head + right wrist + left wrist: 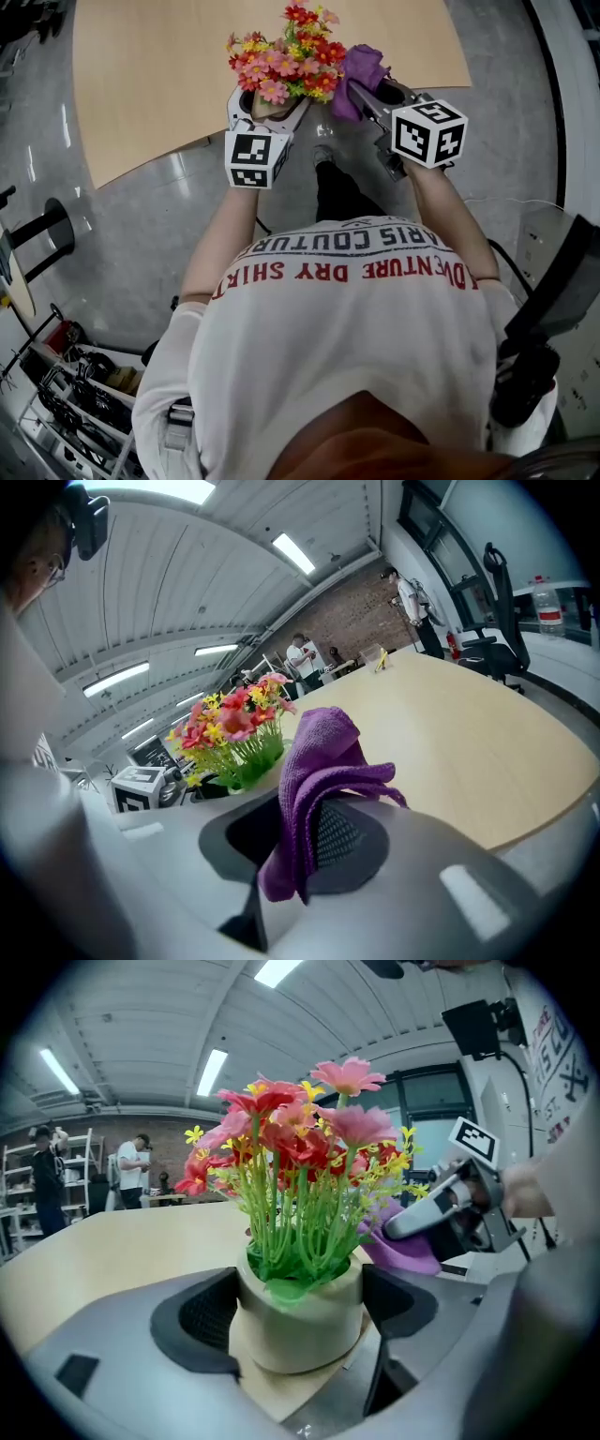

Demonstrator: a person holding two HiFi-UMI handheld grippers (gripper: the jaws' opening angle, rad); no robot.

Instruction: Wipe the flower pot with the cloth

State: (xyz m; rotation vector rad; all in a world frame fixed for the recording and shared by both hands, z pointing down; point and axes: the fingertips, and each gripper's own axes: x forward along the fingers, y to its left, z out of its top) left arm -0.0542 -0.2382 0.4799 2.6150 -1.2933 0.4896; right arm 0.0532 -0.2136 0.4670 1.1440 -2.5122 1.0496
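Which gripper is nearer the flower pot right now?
Left. The left gripper is closed around the flower pot, a jaw on each side. The right gripper, gripping the purple cloth, sits just beside the flowers.

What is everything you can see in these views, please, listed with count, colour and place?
flower pot: one, cream, at the table edge
flowers: one bunch, red, pink and yellow, in the flower pot
cloth: one, purple, beside the flowers
table: one, light wood, ahead of the person
bystanders: at least two, far background
left gripper: one, grey, clamped on the flower pot
right gripper: one, grey, clamped on the cloth
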